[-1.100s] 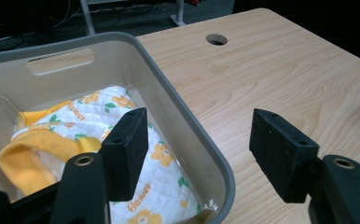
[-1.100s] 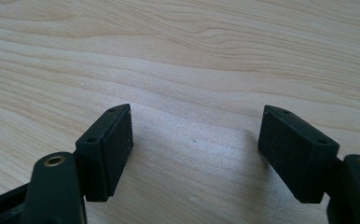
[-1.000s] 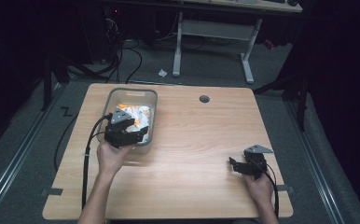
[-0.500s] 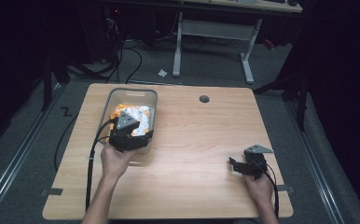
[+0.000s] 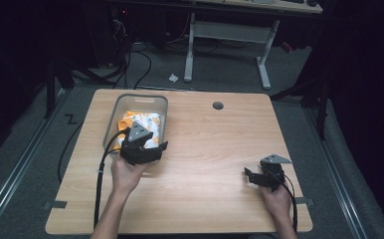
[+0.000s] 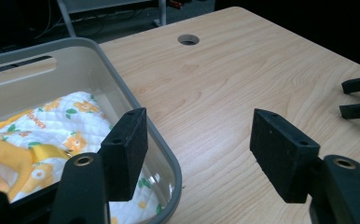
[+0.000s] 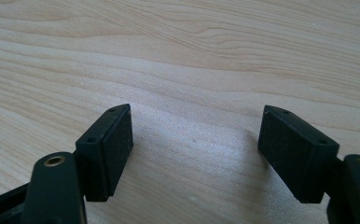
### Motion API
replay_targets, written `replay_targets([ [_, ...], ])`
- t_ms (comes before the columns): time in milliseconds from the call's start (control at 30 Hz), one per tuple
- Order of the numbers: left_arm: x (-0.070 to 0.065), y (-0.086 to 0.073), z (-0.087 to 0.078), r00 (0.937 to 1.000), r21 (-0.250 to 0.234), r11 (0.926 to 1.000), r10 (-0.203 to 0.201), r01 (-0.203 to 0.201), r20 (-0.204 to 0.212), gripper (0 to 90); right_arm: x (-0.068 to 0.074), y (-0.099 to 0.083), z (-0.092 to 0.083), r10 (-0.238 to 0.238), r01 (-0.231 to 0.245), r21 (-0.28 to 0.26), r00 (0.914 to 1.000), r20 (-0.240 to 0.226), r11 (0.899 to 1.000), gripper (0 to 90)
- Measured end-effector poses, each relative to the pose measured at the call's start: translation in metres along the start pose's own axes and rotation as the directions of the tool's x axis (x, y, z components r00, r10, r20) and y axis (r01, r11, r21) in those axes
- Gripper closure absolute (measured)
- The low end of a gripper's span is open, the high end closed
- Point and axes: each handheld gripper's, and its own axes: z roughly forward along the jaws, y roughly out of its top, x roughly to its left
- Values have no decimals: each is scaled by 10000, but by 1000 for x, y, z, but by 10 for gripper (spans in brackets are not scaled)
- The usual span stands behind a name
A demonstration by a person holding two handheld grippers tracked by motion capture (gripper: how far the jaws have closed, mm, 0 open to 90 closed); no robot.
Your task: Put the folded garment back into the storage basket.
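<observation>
Hovering at the near right corner of the grey bin (image 5: 115, 119): left gripper (image 6: 197, 140), jaws released with nothing between them, one jaw over the bin's inside, the other over bare counter (image 5: 210, 144). Resting low on the counter at the near right, well apart from the bin: right gripper (image 7: 194, 140), jaws likewise released and empty.

Lying crumpled inside the bin, against its floor and walls: quilted cloth (image 6: 71, 116), white with an orange flower print and yellow trim.

Handling, as judged: light, soft, limp; no fixed shape, likely to sag and trail when lifted; not fragile, not slippery. Bin wall stiff and smooth, liable to slide if bumped.

Recommended hold: pinch a raised fold or the yellow edge band (image 6: 10, 158) near the top of the heap, clear of the rim.
</observation>
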Motion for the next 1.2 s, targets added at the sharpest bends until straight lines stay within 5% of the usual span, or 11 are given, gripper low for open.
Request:
replay_targets([
  [1200, -22, -17, 14, 9957, 225, 9997, -43, 22, 925, 369, 0, 0, 0, -2, 2, -2, 10000, -3, 10000, 266],
])
